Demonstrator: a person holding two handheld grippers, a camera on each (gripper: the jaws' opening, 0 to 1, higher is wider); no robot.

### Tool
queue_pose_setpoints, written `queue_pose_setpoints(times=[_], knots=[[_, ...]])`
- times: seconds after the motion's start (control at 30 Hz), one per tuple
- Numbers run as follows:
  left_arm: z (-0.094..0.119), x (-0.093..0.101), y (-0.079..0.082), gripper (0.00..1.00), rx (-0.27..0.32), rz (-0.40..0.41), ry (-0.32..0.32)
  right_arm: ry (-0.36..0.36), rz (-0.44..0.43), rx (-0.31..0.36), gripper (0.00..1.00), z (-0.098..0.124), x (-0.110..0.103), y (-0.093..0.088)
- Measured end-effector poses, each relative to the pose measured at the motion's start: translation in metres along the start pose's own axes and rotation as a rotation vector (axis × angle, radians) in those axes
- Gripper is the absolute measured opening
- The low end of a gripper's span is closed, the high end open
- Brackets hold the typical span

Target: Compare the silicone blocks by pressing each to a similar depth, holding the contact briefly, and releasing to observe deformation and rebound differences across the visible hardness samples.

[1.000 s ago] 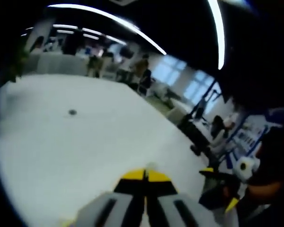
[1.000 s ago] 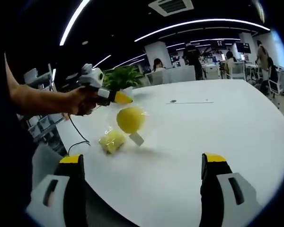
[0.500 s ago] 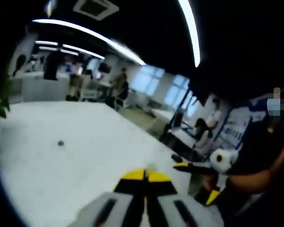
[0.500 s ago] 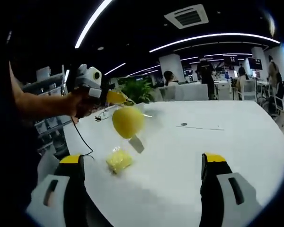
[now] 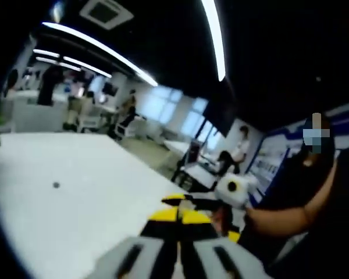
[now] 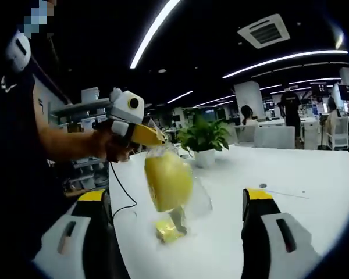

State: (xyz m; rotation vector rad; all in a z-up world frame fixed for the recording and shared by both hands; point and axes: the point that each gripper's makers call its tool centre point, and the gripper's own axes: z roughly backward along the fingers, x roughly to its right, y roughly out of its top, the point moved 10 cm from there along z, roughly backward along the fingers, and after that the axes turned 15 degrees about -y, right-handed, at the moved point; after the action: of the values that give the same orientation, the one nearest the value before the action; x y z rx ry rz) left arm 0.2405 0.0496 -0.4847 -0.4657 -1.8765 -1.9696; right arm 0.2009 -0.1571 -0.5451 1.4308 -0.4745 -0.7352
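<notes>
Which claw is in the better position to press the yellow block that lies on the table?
Probably the right claw: it is open and faces the block on the table. The left claw is shut on a bag in the air.

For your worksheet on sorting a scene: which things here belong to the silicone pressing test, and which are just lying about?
Part of the job:
- yellow silicone piece in a clear bag, hanging from the shut left tongs
- smaller yellow piece lying on the white table
- right tongs, open and holding nothing

Just lying about:
- potted plant
- black cable
- office chairs
</notes>
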Motion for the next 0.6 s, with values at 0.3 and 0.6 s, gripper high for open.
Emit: queue_pose_setpoints(times=[0.3,0.6], knots=[[0.007,0.014,-0.007,0.00,0.040,0.022,-0.024,0.160,-0.035,-0.044,0.53,-0.019,-0.019,-0.005],[0.009,0.024,-0.006,0.00,0.048,0.026,-0.053,0.208,-0.059,-0.003,0.40,-0.021,-0.022,0.000]])
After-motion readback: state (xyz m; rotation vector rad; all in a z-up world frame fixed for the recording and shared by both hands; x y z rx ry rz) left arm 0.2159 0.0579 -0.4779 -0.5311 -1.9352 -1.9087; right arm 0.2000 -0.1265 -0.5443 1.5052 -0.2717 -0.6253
